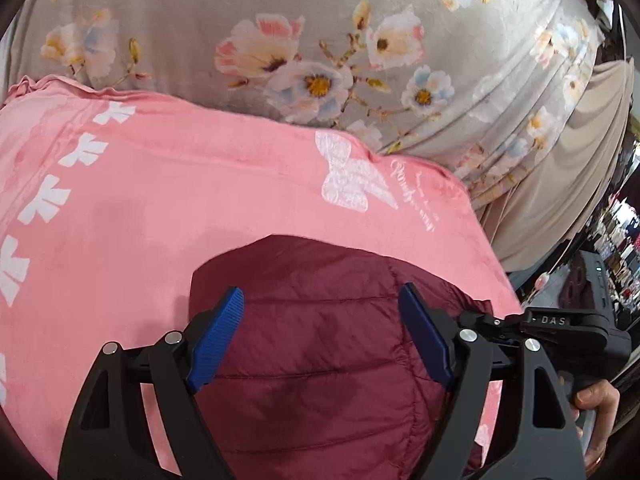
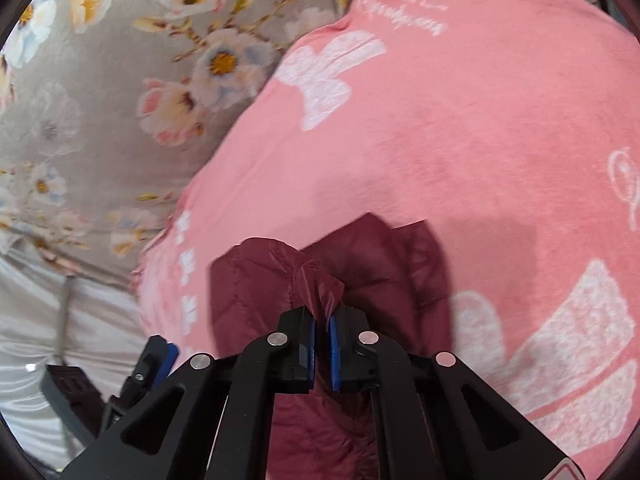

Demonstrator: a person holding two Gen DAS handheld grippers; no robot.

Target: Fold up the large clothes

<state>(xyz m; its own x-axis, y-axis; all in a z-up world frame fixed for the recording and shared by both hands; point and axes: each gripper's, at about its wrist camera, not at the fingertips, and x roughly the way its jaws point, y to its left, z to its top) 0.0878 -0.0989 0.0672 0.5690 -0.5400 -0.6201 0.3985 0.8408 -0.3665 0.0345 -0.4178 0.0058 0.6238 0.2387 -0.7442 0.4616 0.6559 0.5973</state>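
Blanket (image 1: 160, 200), pink, lay under your dark red jacket (image 1: 320, 340); your right hand-held gripper (image 2: 322, 328) pinched its cloth, your left hand-held gripper (image 1: 320, 304) hung wide open above.

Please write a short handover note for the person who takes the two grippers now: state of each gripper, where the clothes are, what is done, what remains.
Left gripper: open, holding nothing, above the maroon quilted jacket.
Right gripper: shut on a pinch of the jacket's fabric, which bunches up between its pads.
The jacket lies on the pink blanket, which covers part of the floral bedsheet.
Done: the jacket looks partly folded; I cannot tell how far.
Left: probably finish the right gripper's fold, then flatten.
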